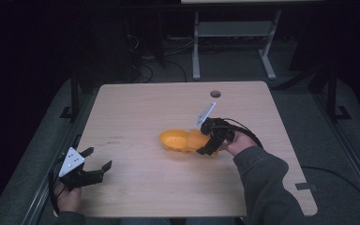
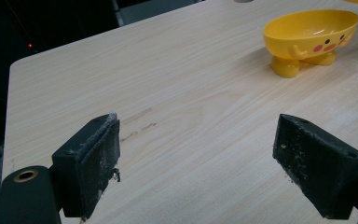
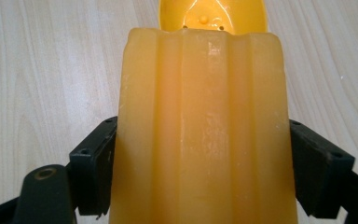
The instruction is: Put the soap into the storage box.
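Soap bar (image 1: 201,140), one amber ridged block, sits clamped in the right gripper (image 1: 209,140) from the high view, its long axis running toward the single yellow dish (image 1: 174,139) just beside it on the table (image 1: 136,112), while the left gripper (image 1: 96,161) rests spread wide near the front-left corner. From the left gripper view, one footed yellow dish (image 2: 310,39) with a painted face stands upright beyond wide-open jaws. From the right gripper view, both jaws press the soap bar's (image 3: 203,130) sides, its far end pointing at the dish (image 3: 212,16).

On the surface (image 1: 136,108), the duck-faced soap dish (image 1: 174,140) stands near the middle, the bar of soap (image 1: 201,139) just to its right in the right hand-held gripper (image 1: 210,140), the left hand-held gripper (image 1: 96,159) well apart at the near left.
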{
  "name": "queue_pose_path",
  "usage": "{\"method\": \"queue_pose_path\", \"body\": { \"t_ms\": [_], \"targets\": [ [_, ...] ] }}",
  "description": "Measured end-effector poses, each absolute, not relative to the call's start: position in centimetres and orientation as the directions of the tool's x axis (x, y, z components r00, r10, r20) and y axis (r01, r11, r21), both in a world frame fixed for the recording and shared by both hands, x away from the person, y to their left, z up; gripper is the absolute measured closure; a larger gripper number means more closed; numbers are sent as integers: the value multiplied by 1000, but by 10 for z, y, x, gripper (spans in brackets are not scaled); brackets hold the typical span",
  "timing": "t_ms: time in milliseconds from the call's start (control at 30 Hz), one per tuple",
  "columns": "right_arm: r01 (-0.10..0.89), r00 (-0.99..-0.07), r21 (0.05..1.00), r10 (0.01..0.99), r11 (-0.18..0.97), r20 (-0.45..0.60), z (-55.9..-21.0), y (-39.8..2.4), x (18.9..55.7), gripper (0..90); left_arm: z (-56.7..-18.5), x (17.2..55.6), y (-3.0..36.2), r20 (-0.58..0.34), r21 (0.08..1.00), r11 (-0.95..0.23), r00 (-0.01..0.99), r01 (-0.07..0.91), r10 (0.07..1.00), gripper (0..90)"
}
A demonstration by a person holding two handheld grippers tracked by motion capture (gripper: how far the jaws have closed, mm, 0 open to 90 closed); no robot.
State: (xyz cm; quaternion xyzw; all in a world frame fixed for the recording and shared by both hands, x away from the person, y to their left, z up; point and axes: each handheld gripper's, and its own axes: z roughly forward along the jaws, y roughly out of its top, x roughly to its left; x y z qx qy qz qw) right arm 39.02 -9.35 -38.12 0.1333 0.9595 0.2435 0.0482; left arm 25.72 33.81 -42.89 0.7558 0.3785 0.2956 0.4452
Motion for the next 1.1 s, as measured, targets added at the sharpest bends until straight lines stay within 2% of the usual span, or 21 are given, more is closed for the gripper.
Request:
{"method": "queue_pose_path", "body": {
  "t_ms": [433, 1100],
  "targets": [
    [214, -965, 490, 260, 845, -27, -376, -79, 400, 204, -429, 257, 338, 107, 899, -312, 537, 307, 836, 139],
    [151, -980, 449, 192, 881, -47, -365, -37, 419, 204, -429, 258, 340, 96, 903, -299, 532, 309, 841, 139]
  ]
}}
